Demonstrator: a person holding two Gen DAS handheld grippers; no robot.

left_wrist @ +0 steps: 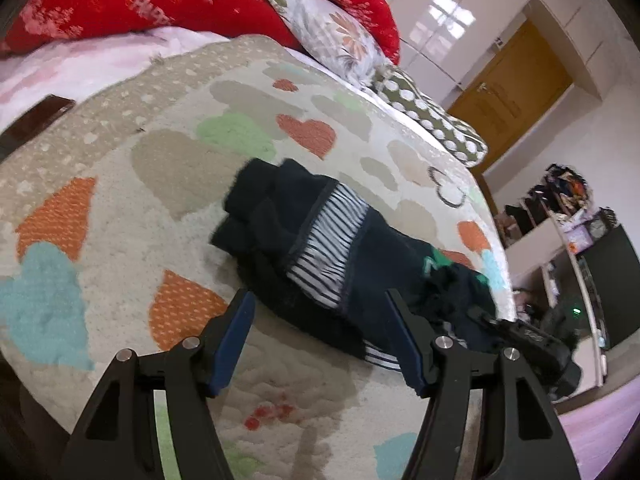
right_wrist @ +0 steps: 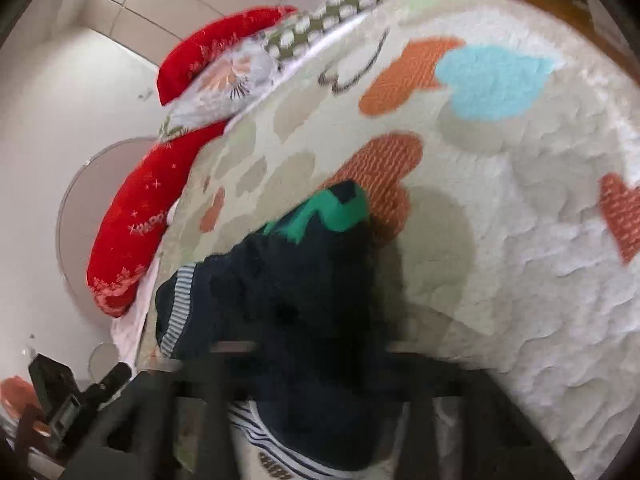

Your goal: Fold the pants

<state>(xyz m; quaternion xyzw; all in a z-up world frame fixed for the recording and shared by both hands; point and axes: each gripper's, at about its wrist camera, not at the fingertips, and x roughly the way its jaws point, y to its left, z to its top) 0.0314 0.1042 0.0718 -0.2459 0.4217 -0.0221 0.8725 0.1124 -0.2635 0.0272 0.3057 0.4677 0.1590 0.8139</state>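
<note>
Nearest the left wrist camera, the left gripper [left_wrist: 320,316] stands with its blue-padded fingers [left_wrist: 234,340] spread wide apart over the bedcover [left_wrist: 120,240], nothing pressed between them; the near edge of the pants [left_wrist: 304,248] lies in the gap without touching the pads. The pants are a dark navy bundle crumpled in the middle of the bed, with a white-and-navy striped band [left_wrist: 332,240] showing across them and a green printed mark [right_wrist: 332,208] at one end, its letters too bent to read. At their right end the right gripper [left_wrist: 516,336] shows as a dark body low on the cloth. In the right wrist view its fingers are motion-blurred and buried in the navy fabric; they are drawn together, closed on the pants. Below them a striped white patch carries small dark lettering [right_wrist: 276,464], too blurred to read. Beyond the pants the cover spreads in orange, teal and beige hearts. Farther back lie a red pillow [left_wrist: 132,4] with pale script that seems to begin "HAPP", a floral pillow [left_wrist: 332,36], and a wooden door [left_wrist: 508,92].
</note>
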